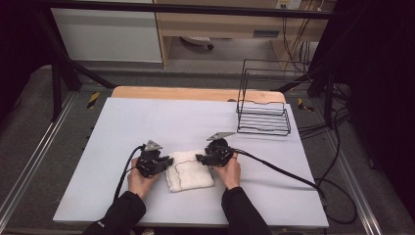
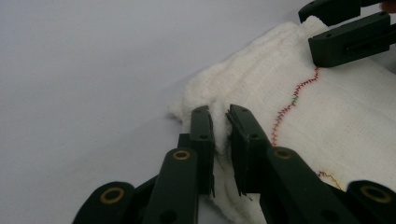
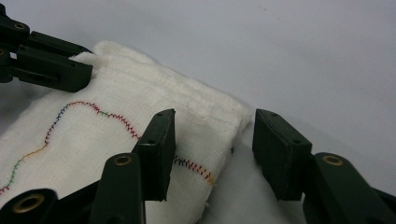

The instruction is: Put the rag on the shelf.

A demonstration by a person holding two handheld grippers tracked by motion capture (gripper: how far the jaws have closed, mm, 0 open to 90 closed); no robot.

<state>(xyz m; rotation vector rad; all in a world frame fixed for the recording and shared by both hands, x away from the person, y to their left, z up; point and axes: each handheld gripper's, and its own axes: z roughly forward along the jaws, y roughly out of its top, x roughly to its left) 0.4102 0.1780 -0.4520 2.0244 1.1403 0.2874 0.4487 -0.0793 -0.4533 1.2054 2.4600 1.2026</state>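
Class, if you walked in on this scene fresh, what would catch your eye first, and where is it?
The folded white cloth with a wavy coloured stitch line, near the front middle of the table. The left gripper is clamped on one corner, while the right gripper straddles the opposite corner, jaws apart. A black wire rack stands at the far right.

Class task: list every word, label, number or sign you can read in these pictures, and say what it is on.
No readable text.
The folded white cloth bears only a wavy line of coloured stitching, no letters.
The pale label on the wooden furniture behind the table is too small and blurred to read.
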